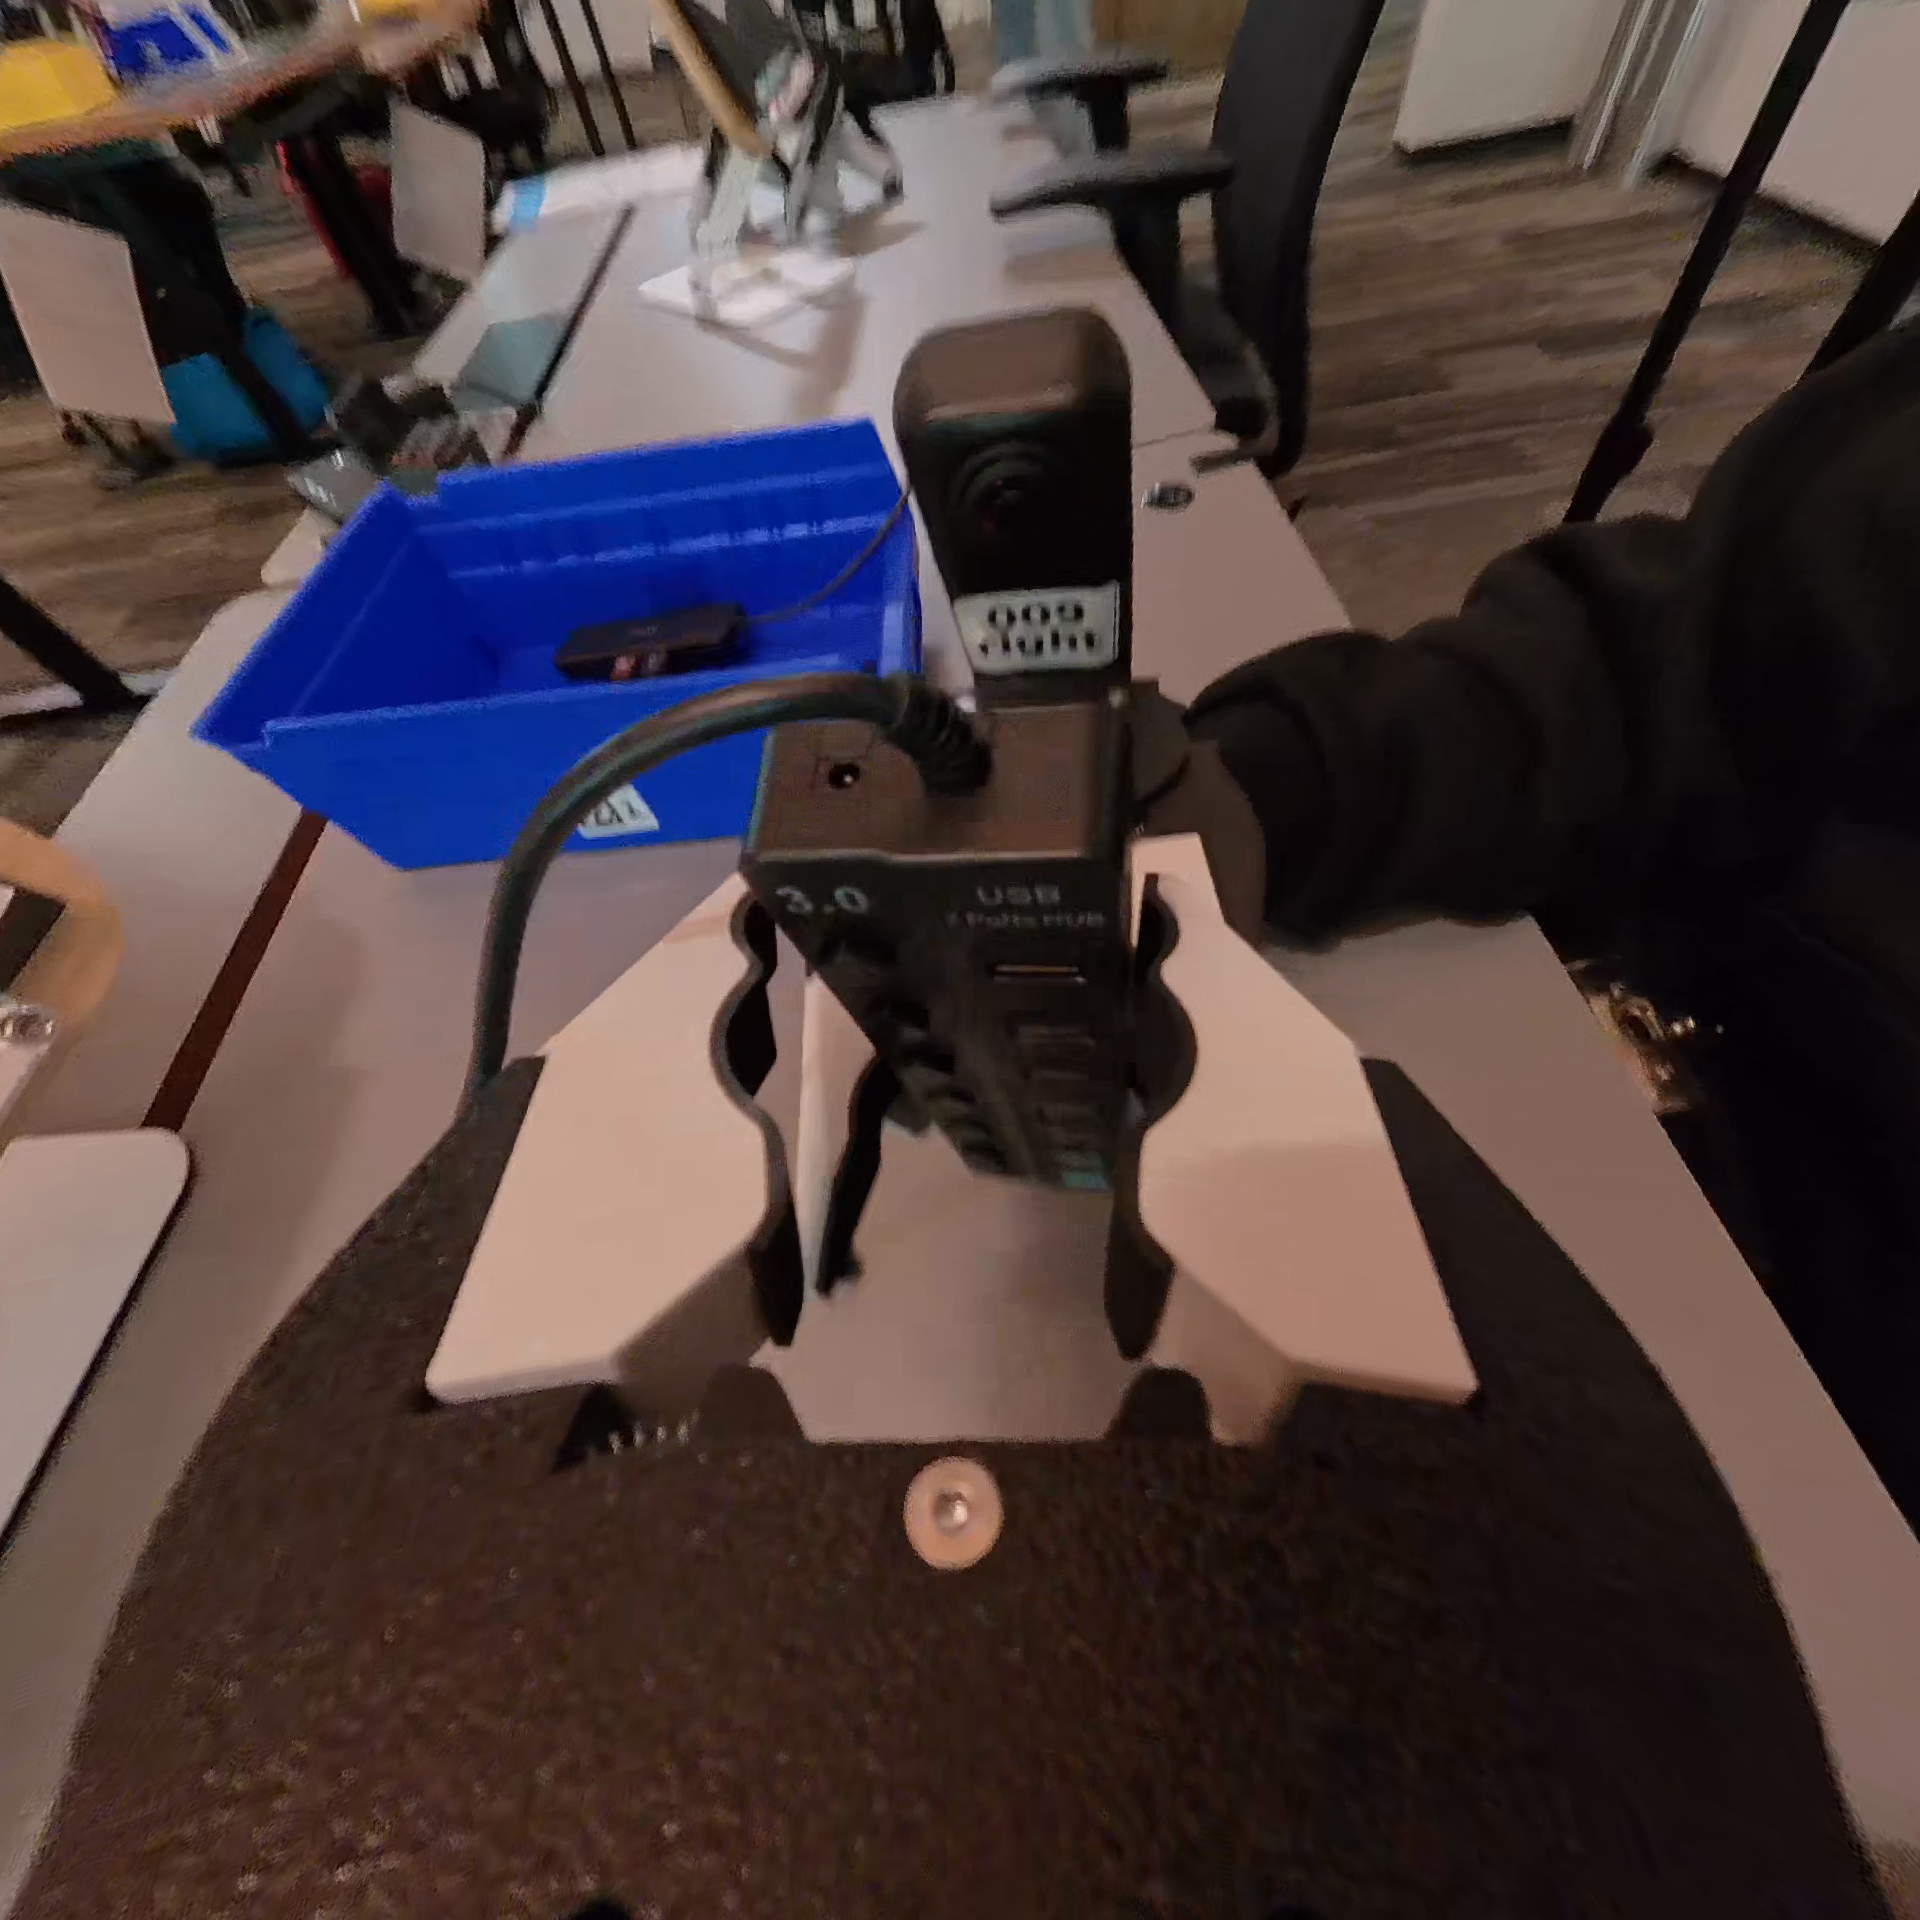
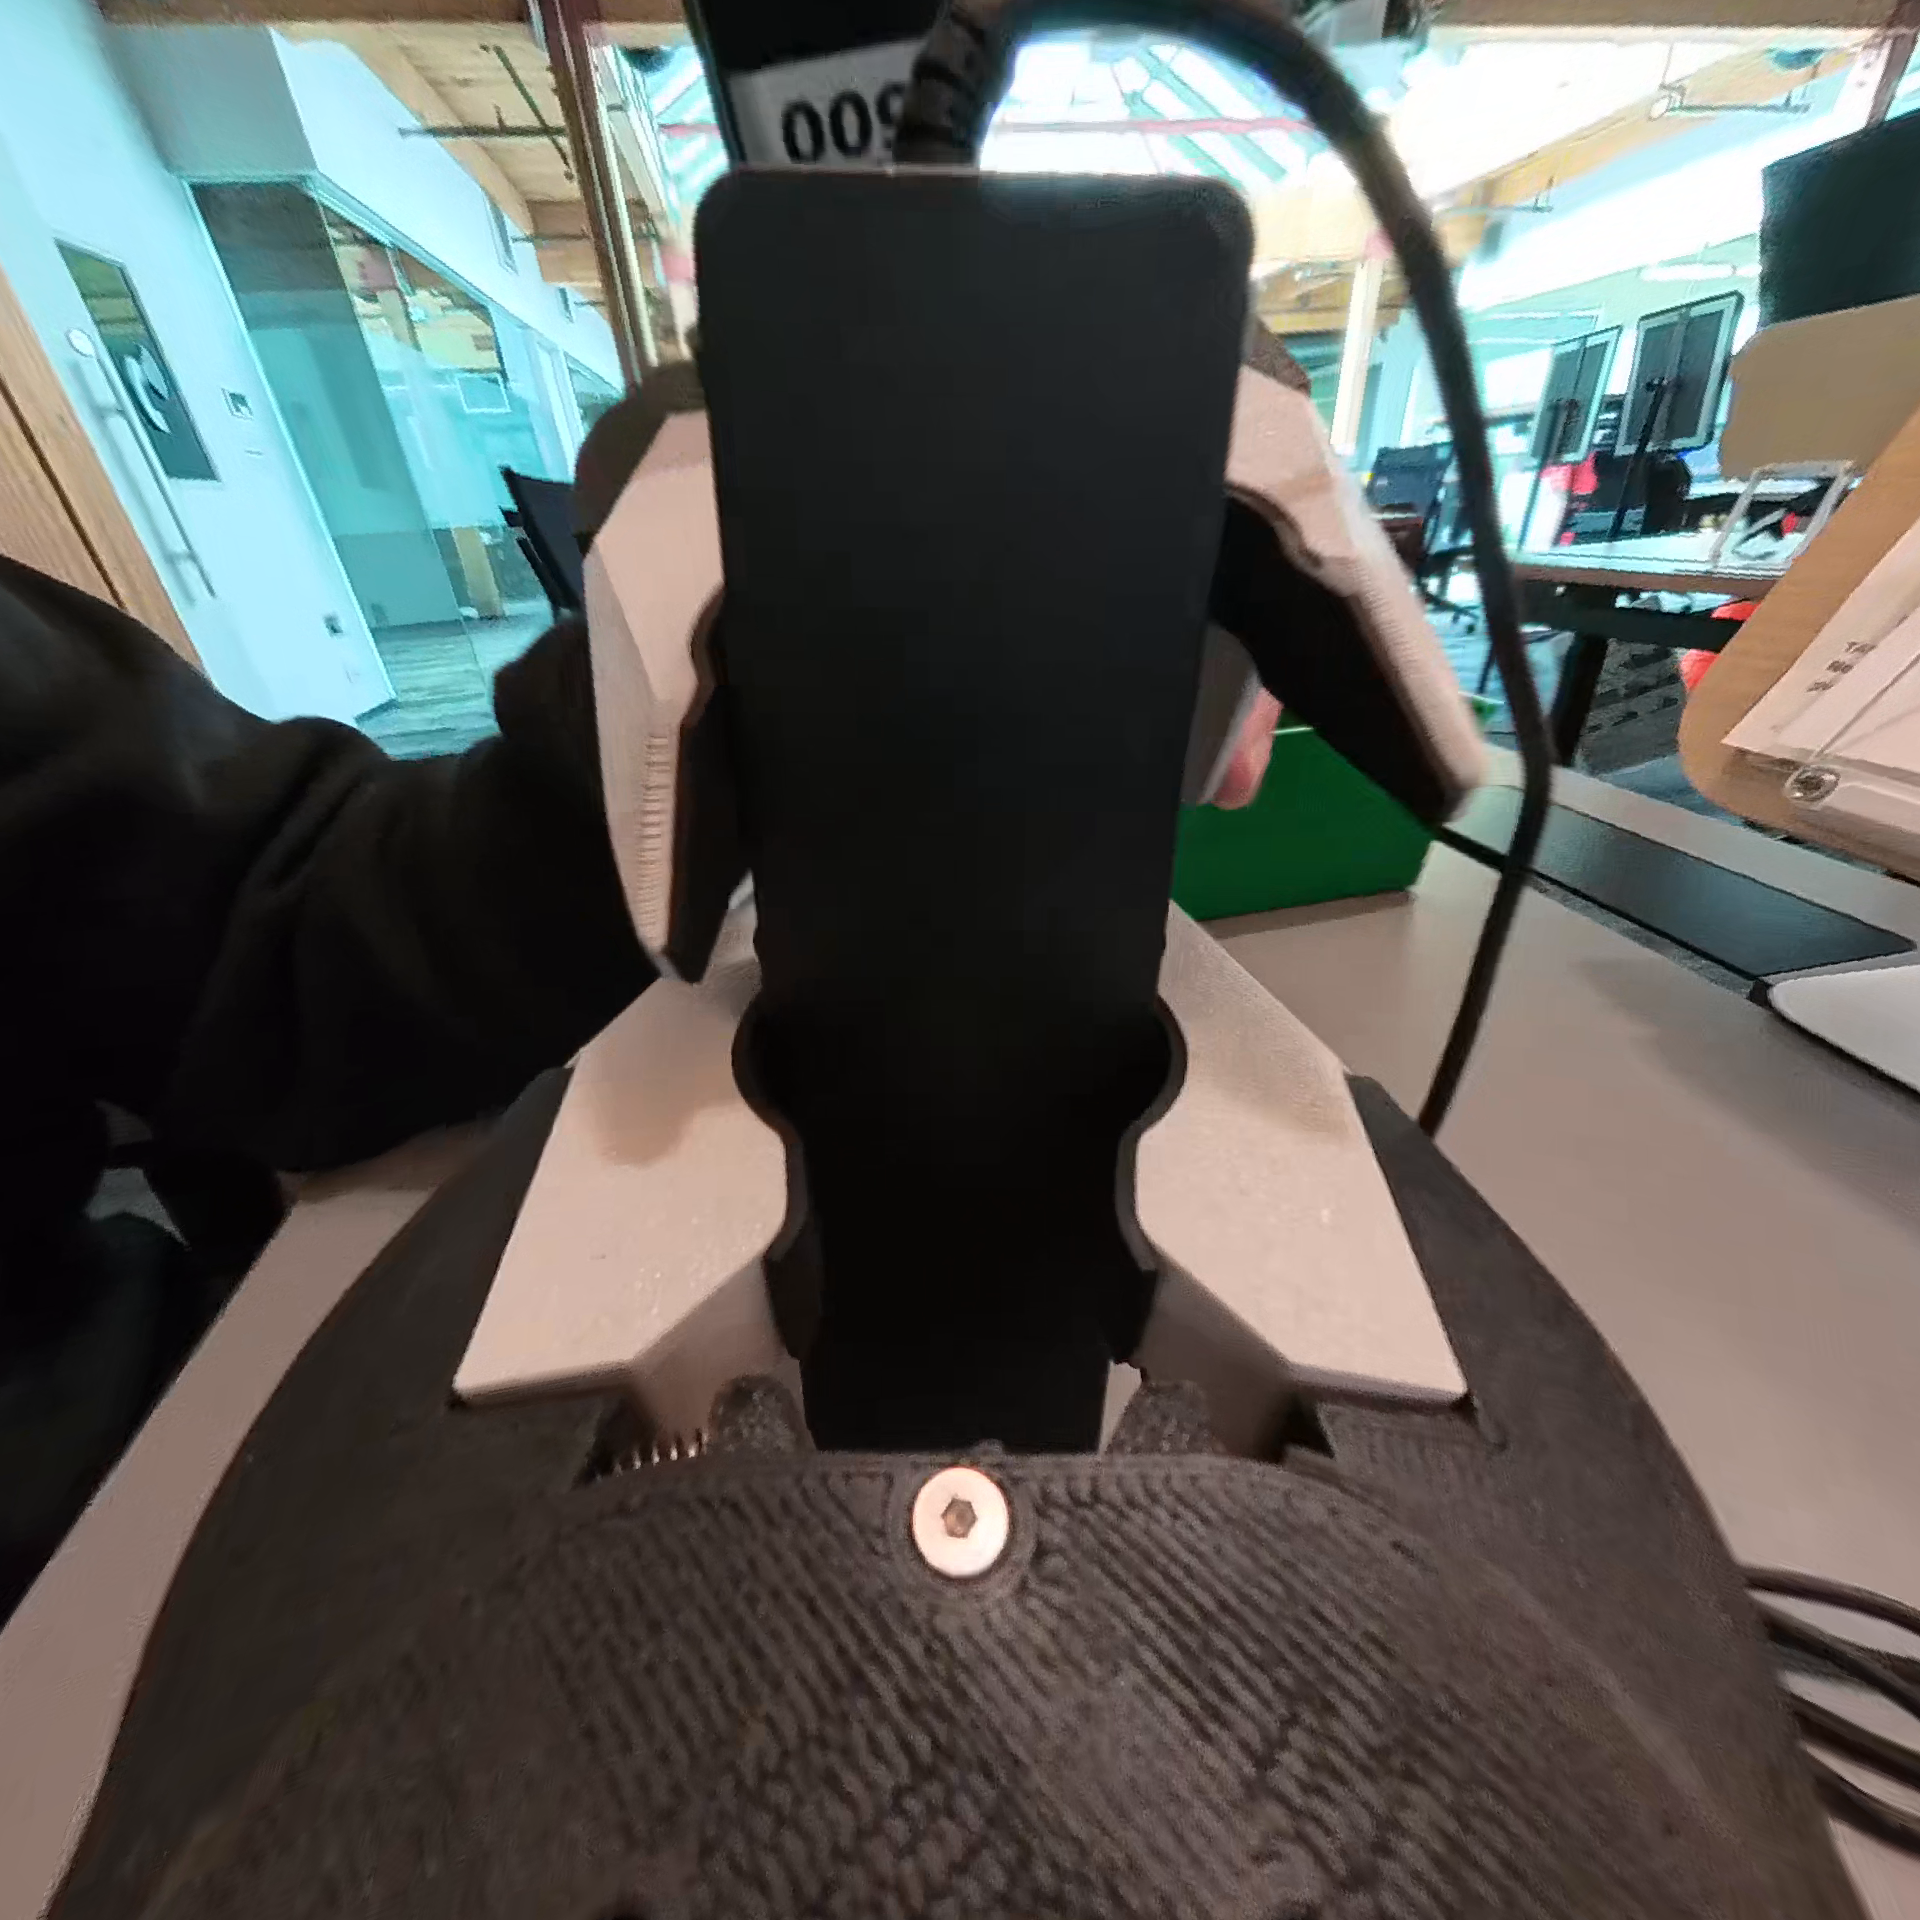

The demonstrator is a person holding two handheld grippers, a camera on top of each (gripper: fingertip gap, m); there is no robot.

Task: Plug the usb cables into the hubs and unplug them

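Your left gripper (image 1: 951, 1091) clamped on the black hub (image 1: 966, 935), your right gripper (image 2: 961, 1174) pinching the same hub, cable (image 1: 623, 769) arching off its top.

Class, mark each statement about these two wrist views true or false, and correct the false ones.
1. The left tool grips a black USB hub. True.
2. The blue bin is empty. False: a small black device lies inside.
3. A black cable leaves the hub's top end. True.
4. The hub lies flat on the table. False: the right tool and left tool hold it up.
5. The right wrist view shows a red bin. False: it is a green bin.
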